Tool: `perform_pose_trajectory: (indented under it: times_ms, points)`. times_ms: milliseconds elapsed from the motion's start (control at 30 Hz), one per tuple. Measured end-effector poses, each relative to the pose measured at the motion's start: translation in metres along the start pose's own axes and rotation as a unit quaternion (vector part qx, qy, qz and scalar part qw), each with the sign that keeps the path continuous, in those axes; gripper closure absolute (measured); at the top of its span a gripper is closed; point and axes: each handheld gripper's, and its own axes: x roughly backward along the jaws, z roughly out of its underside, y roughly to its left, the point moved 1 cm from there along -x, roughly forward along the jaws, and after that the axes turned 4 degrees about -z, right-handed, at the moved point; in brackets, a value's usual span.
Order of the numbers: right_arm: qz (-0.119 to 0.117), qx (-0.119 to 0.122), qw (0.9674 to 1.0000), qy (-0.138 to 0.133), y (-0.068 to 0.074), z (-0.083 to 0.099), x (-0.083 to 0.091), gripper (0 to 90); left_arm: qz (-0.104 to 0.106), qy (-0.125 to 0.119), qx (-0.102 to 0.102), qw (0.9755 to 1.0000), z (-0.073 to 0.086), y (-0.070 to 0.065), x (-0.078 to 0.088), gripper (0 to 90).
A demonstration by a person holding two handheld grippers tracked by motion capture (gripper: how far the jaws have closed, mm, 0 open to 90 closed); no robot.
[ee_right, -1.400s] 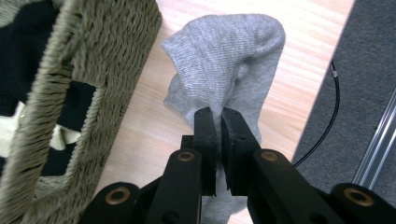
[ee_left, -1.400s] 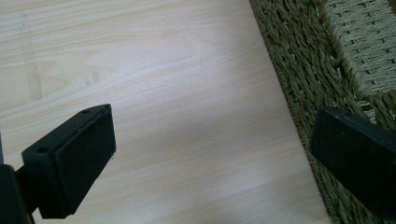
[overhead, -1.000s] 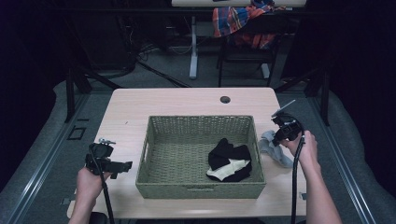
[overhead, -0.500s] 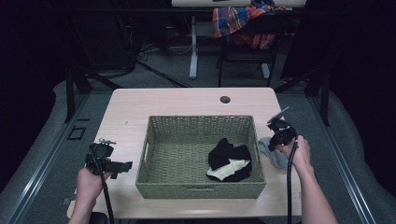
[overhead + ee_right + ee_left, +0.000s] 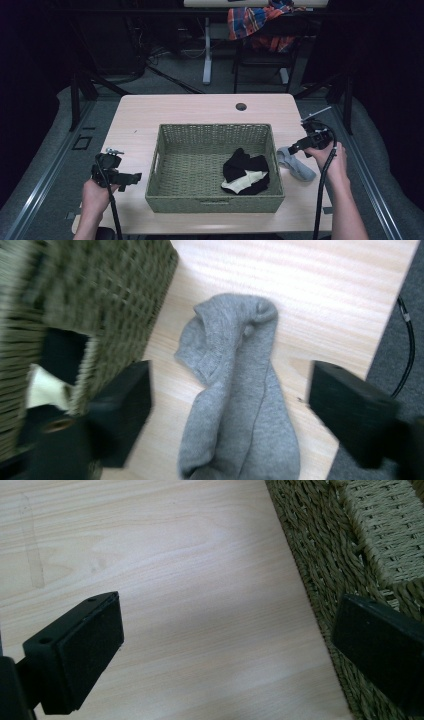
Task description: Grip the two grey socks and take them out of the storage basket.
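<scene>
Nearest the camera, held low over the pale wooden bench [image 5: 150, 112] at the left: the left tongs [image 5: 131, 176], parted wide with nothing between the jaws, resting beside the woven olive-green rectangular basket [image 5: 165, 150] and unmoved since a second ago. Across on the right side, the right tongs [image 5: 294, 148] raised a little above the crumpled grey cotton sock [image 5: 296, 164], jaws just sprung apart, the sock lying loose under them and gripped by neither pad. Clamped tight a second before, so by the look of it a release or a missed pick, with the sock left flat on the bench just outside the basket's right wall rather than inside. Seen along the right jaws, that sock [image 5: 240, 390] stretched lengthwise between the two black pads. Inside the basket, near its front right corner, a bunched black and cream sock pair [image 5: 246, 172] already lodged. Probably one more pick needed before the grey sock joins it. Farther back, a small dark round grommet hole [image 5: 241, 106] in the bench top. Beyond, grey carpet, a white desk leg [image 5: 207, 50] and a red plaid cloth [image 5: 255, 20] draped over a chair in a dim room.
</scene>
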Motion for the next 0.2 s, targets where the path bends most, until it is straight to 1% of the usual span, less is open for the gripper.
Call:
perform_pose_trajectory:
  times_ms: [33,67,100,133,167,200]
  points:
    - [0.003,-0.003,0.9999,-0.01,0.0011,0.0004,0.0052,13.9,0.0,0.0,0.0,1.0,-0.0001,-0.0001,-0.0001,0.8]
    - [-0.001,0.001,0.9999,-0.015,0.0011,0.0005,0.0082,13.3,0.0,0.001,0.0,1.0,-0.0002,-0.0002,0.0,0.8]
    - [0.001,0.0,0.9997,-0.023,0.0024,0.0006,0.0107,11.0,0.0,-0.001,0.001,1.0,-0.0003,-0.0007,-0.0004,0.8]
    - [-0.002,0.003,0.9997,-0.024,0.0023,0.0003,0.0119,8.1,-0.001,0.0,0.001,1.0,-0.0005,-0.0009,-0.0005,0.8]
    - [0.001,0.003,0.9997,-0.026,0.0029,0.0002,0.0116,7.4,-0.001,0.0,0.0,1.0,-0.0006,-0.0011,-0.0007,0.8]
    - [0.0,0.005,0.9998,-0.02,0.0028,0.0,0.0109,6.9,-0.001,0.002,-0.002,1.0,-0.0008,-0.0012,-0.0005,0.8]
